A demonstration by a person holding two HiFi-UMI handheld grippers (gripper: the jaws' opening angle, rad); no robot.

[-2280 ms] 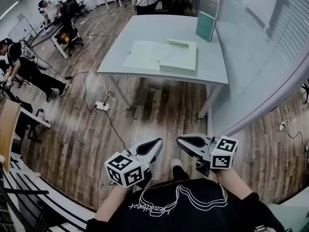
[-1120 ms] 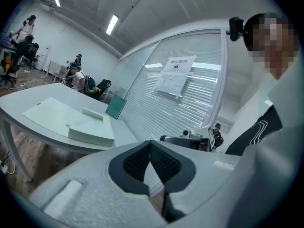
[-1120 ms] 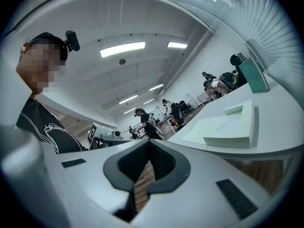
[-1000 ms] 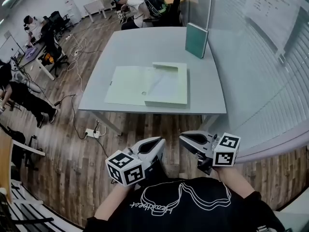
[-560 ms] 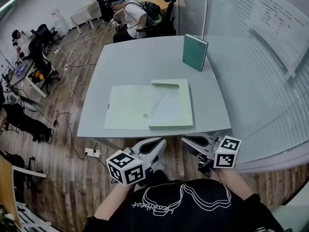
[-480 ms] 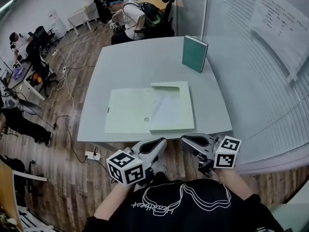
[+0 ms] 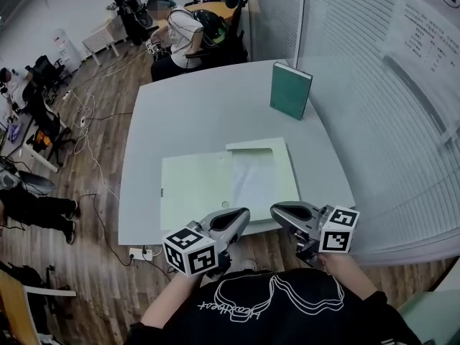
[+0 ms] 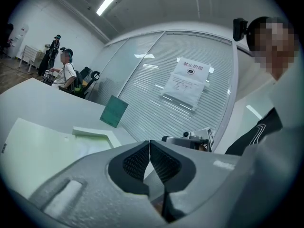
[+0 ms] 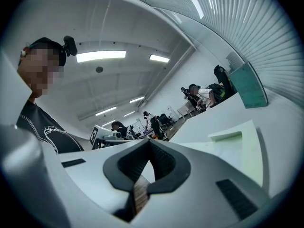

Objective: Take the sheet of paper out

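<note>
A pale green folder (image 7: pixel 190 187) lies open near the front edge of the grey table (image 7: pixel 194 110). A white sheet of paper (image 7: pixel 253 178) rests in its right half. My left gripper (image 7: pixel 244 213) and right gripper (image 7: pixel 275 209) are side by side close to my chest, just short of the table's front edge. Both are shut and hold nothing. In the left gripper view the shut left gripper (image 8: pixel 150 144) points past the folder (image 8: pixel 42 146). Beyond the shut right gripper (image 9: pixel 149 144) in its own view lies the folder (image 9: pixel 240 148).
A green book (image 7: pixel 291 90) stands upright at the table's far right. A glass wall with blinds (image 7: pixel 374 121) runs along the right side. People (image 7: pixel 183 31) sit at desks beyond the table. Cables (image 7: pixel 90 117) lie on the wooden floor at left.
The table and folder have come much nearer in the head view, from well ahead to just in front of the grippers. Both grippers keep the same shut pose before my chest.
</note>
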